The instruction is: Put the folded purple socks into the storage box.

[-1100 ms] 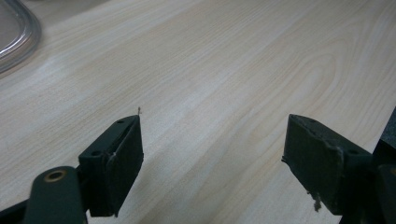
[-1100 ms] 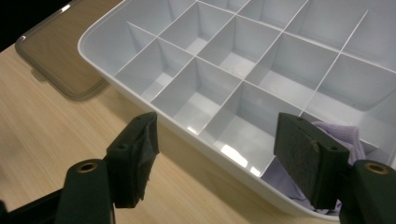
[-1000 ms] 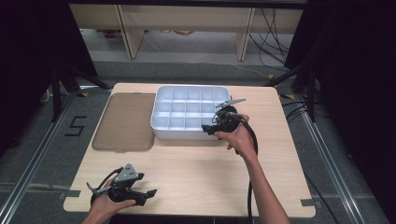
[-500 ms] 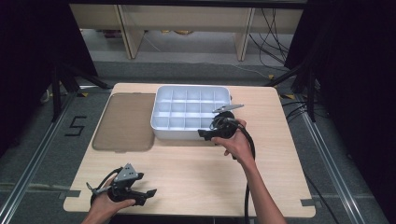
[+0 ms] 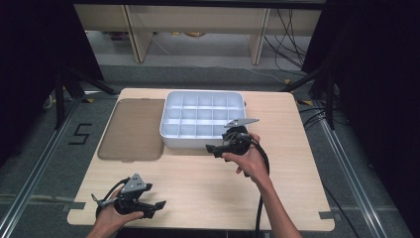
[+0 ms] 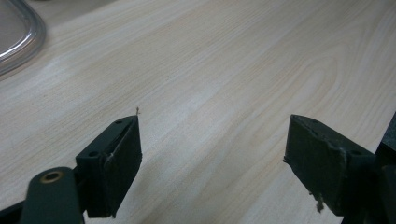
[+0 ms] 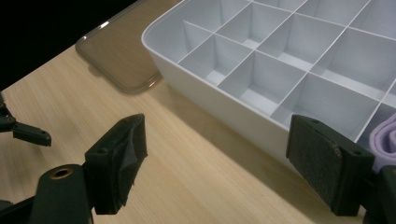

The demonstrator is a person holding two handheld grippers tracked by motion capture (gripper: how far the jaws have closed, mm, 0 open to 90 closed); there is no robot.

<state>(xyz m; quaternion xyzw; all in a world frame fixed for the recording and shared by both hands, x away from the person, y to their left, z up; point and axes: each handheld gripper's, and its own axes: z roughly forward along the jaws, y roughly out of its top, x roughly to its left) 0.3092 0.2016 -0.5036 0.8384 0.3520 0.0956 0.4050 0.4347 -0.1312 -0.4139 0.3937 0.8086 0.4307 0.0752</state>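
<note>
right gripper point(image 5: 214, 148): jaws wide apart, just been opening, nothing between them, at the white tray's 5 o'clock corner | white tray point(image 5: 171, 134): table centre, lavender piece point(image 7: 385, 137) inside | left gripper point(image 5: 157, 205): 7 o'clock, jaws spread, empty

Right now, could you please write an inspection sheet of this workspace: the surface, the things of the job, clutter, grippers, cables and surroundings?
Surface: wooden table, pale, dry, mostly bare.
Job's things: white compartment tray at the table's far middle; a lilac item lies in a near compartment, the other compartments in sight look empty. Brownish clear lid lies flat left of the tray.
Clutter: nothing seen.
Grippers: right gripper open, its jaws have just been opening, nothing between them, by the tray's near wall. Left gripper open, empty, over bare wood at the near left corner.
Cables: black cable trails from the right gripper along the forearm.
Surroundings: cables on the floor behind the table; a "5" marked on the floor.
</note>
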